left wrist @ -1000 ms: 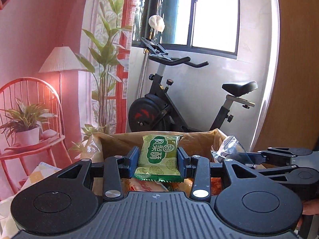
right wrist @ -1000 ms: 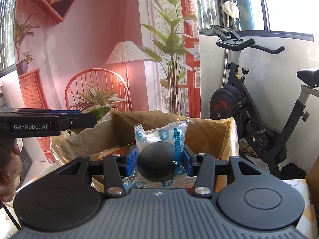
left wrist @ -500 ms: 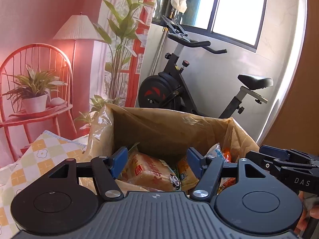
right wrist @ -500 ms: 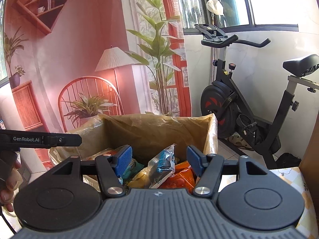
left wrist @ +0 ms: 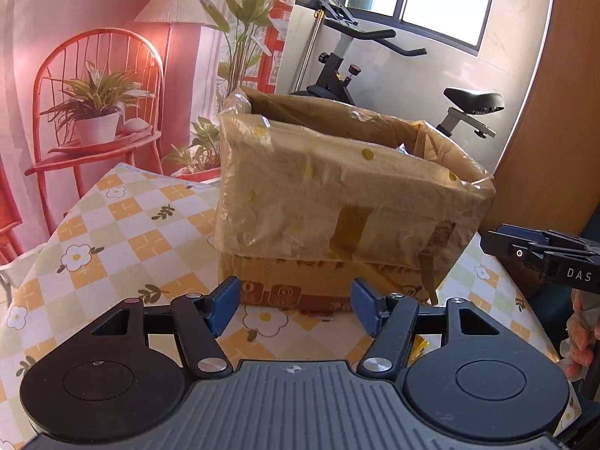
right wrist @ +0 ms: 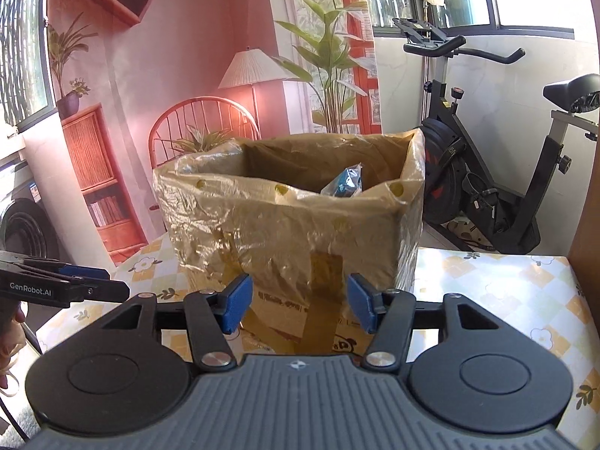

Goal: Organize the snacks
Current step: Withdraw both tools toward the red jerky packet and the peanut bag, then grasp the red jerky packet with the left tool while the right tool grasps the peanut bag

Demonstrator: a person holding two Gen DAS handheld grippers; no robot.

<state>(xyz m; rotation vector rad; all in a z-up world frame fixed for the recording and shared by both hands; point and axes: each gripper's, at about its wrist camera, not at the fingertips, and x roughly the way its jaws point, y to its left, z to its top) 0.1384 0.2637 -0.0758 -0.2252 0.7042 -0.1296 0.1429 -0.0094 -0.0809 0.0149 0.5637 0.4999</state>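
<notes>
A: Crinkly brown plastic lines the cardboard box (right wrist: 285, 225) standing on the checked tablecloth (left wrist: 123, 225); one blue packet (right wrist: 347, 182) pokes above its rim.

B: Light, slippery stuff (puffy film, probably). Pinch it by a sealed edge.

A: Left gripper (left wrist: 290, 309) and right gripper (right wrist: 296, 302) both hang with jaws apart, holding nothing, just before the box.

Snack packet (right wrist: 347, 182) in box (right wrist: 285, 232) on table (right wrist: 498, 285)

checkered floral tablecloth (left wrist: 123, 221) on table; plastic-lined cardboard box (left wrist: 337, 202) on it.
</notes>
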